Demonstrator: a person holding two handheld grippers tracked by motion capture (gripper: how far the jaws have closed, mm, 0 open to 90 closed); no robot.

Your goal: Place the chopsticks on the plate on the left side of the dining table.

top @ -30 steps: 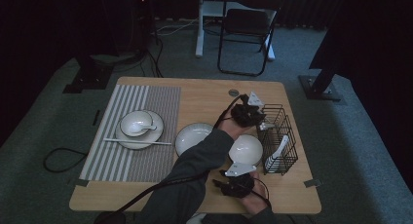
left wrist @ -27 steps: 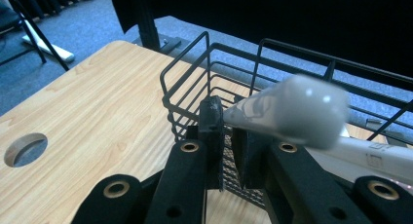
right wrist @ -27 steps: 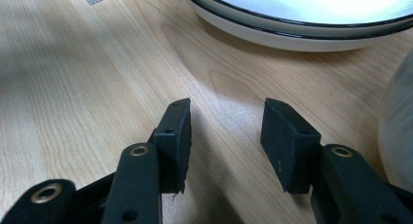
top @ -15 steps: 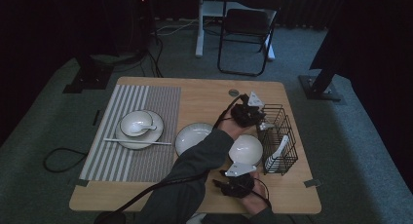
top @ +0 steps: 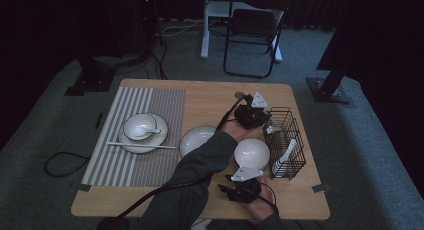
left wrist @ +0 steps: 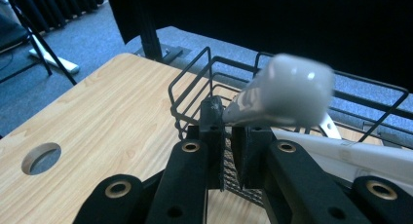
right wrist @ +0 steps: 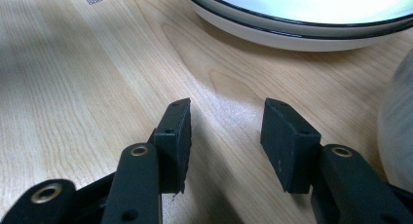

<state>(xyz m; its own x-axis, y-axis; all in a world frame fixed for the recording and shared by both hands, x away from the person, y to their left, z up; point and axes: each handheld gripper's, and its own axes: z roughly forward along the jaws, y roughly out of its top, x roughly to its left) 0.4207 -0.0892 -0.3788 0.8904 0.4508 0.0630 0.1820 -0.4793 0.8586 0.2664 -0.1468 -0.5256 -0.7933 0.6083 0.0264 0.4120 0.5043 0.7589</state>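
Nothing had visibly moved since the earlier frames; both arms kept their places. The left forearm reached diagonally across the tabletop toward its far right corner, where the left gripper [top: 251,113] sat beside the wire basket [top: 292,127]. Its jaws were pinched on the handle of a white spoon [left wrist: 287,95], whose long axis ran away from the gripper, bowl raised over the basket's near rim. The right gripper [right wrist: 226,131] rested low at the tabletop's near edge, jaws wide apart and empty, facing a white bowl [right wrist: 311,19].
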